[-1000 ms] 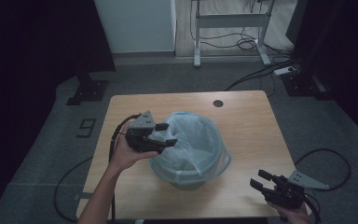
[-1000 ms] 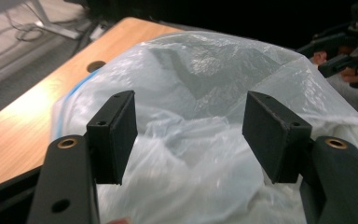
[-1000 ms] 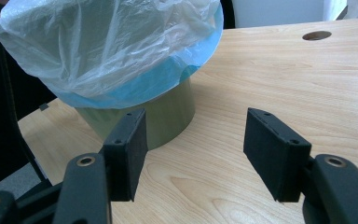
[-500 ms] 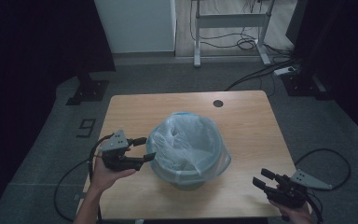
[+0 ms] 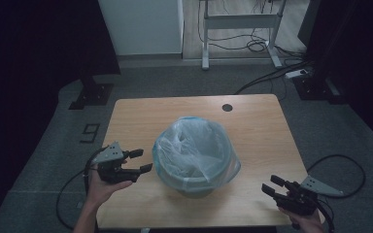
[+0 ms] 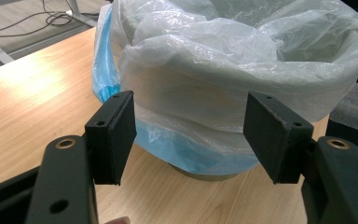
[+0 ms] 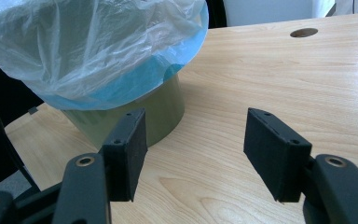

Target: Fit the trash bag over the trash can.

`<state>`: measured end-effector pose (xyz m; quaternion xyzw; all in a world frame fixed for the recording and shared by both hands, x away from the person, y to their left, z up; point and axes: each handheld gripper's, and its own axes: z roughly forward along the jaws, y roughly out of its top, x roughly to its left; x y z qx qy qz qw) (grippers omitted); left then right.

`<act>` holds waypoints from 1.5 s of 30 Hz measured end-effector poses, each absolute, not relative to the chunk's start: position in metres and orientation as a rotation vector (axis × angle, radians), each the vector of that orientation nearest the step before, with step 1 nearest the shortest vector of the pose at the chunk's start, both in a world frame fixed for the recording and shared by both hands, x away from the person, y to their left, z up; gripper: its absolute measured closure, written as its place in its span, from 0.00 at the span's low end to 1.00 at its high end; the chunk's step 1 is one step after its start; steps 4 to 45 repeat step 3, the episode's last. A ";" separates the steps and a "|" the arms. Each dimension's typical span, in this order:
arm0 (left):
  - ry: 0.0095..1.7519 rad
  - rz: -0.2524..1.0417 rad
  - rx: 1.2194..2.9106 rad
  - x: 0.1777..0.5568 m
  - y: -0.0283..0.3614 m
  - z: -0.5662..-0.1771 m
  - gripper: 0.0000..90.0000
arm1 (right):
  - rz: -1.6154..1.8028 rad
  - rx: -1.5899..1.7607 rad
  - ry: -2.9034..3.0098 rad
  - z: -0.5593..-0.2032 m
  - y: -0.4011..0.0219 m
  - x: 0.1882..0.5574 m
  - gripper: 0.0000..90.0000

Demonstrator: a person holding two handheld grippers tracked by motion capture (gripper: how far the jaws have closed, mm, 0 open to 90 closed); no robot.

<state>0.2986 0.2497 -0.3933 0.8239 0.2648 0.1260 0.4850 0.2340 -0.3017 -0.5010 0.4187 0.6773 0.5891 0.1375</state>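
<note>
Moved: left gripper [image 5: 138,161] has drawn back from the rim of the bin toward the left near edge of the table, and sunk a little; right gripper [image 5: 273,185] sits where it was, at the right near corner.
Table [image 5: 257,121]: pale wood, a round cable hole [image 5: 227,107] near its far edge, the bin standing a little nearer the person than its middle.
Bin [image 7: 158,119]: olive-green, round, upright; no long axis to line up with, so any side of the rim serves.
Bag [image 5: 194,148]: thin clear-and-blue liner, draped over the rim and hanging loose down the outside, crumpled inward at the top.
Left gripper state: jaws apart, nothing between them; in the left gripper view the pads [image 6: 116,135] frame the hanging bag edge [image 6: 191,154], close but not touching.
Right gripper state: jaws apart and empty; in the right gripper view the pads [image 7: 128,149] point at the bin's base from farther off.
Key relation: bag lies straight ahead of the left gripper, to the person's right of it; the left hand [image 5: 102,187] looks the nearer of the two, so it seems best placed to pinch the liner.
</note>
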 end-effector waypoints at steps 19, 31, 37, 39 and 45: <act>0.648 0.305 2.005 0.299 0.249 -0.395 0.38 | 1.703 1.209 1.960 -0.501 -0.303 0.233 0.43; 0.648 0.305 2.005 0.299 0.249 -0.395 0.38 | 1.703 1.209 1.960 -0.501 -0.303 0.233 0.43; 0.648 0.305 2.005 0.299 0.249 -0.395 0.38 | 1.703 1.209 1.960 -0.501 -0.303 0.233 0.43; 0.648 0.305 2.005 0.299 0.249 -0.395 0.38 | 1.703 1.209 1.960 -0.501 -0.303 0.233 0.43; 0.648 0.305 2.005 0.299 0.249 -0.395 0.38 | 1.703 1.209 1.960 -0.501 -0.303 0.233 0.43</act>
